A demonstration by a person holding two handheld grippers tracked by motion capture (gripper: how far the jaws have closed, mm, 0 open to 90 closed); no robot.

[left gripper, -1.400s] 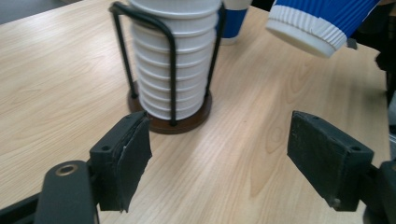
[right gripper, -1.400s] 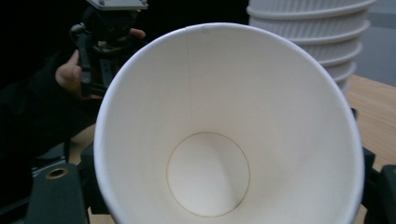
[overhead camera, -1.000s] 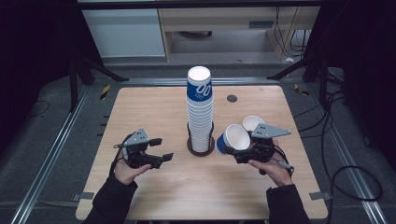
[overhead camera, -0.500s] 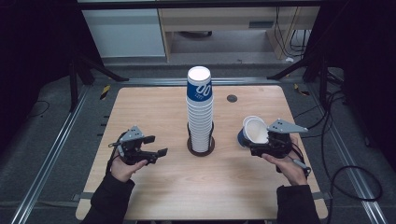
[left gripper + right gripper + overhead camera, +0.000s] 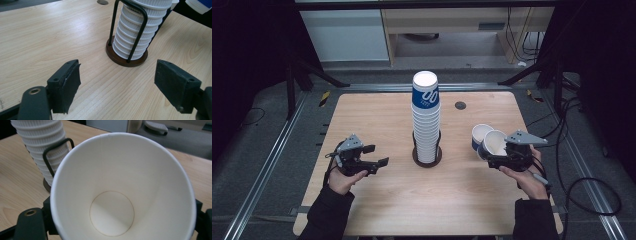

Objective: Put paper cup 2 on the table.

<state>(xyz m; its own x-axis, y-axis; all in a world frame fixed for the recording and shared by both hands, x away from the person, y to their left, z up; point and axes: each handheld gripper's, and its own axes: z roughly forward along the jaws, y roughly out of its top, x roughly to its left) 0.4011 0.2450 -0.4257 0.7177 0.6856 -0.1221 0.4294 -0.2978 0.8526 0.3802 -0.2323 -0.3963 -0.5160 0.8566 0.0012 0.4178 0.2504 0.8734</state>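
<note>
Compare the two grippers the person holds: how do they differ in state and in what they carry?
The left gripper has its jaws wide apart with nothing between them; the right gripper grips a white paper cup. The left gripper points towards the cup stack; the right gripper tilts its cup's mouth back towards its own camera. Both hover over the table.

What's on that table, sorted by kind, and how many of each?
Cup stacks: 1
Stack holders: 1
Loose cups: 2, one on the table, one in the right gripper
Grippers: 2, left, right
Total: 6
</note>
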